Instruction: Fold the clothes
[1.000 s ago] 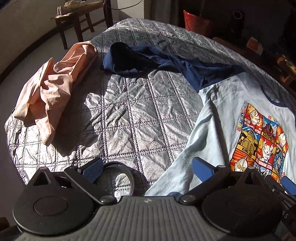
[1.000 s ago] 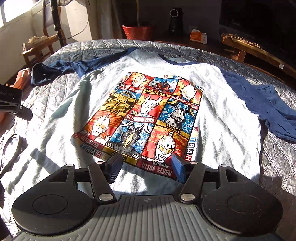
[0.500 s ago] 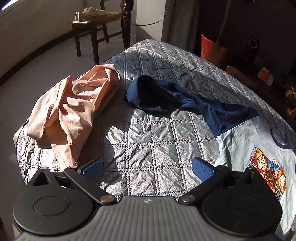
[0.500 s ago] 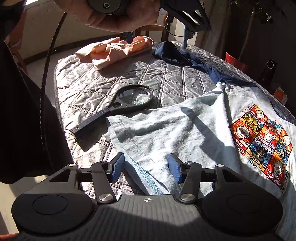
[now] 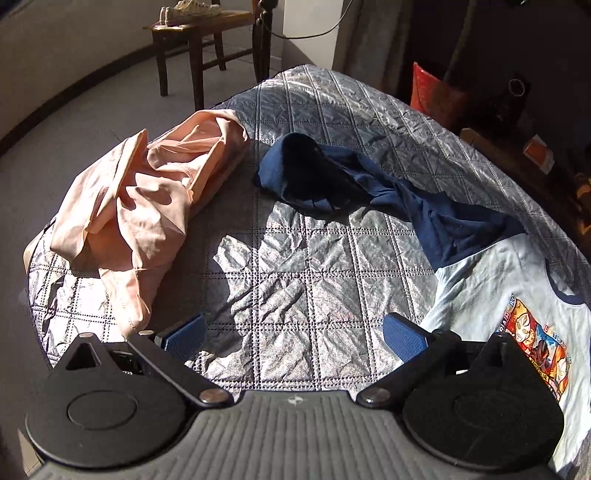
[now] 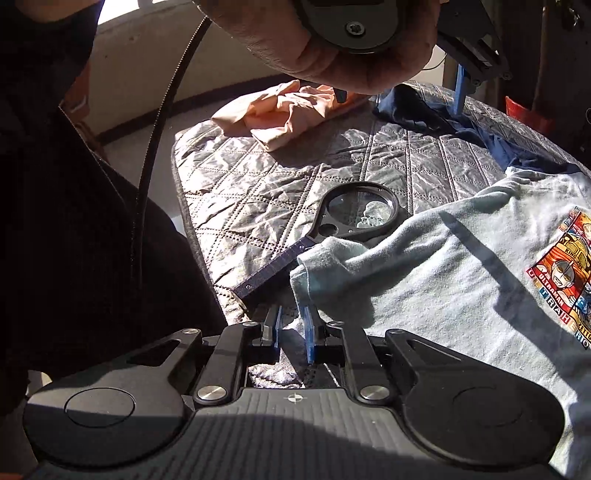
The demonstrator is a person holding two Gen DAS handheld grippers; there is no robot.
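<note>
Sunlit quilted silver cover (image 5: 295,266), wooden chair (image 5: 207,33) beyond; left tool (image 5: 293,334) spread, right tool (image 6: 291,328) nearly pressed together, pinching nothing.

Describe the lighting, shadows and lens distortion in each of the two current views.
Left wrist view: hard sunlight glares off the quilted cover, the peach garment is brightly lit, the background is nearly black, and fisheye bends the floor edge. Right wrist view: a long dark shadow crosses the light blue shirt, the magnifying glass lens shows glare, and the dark sleeve is underexposed.
</note>
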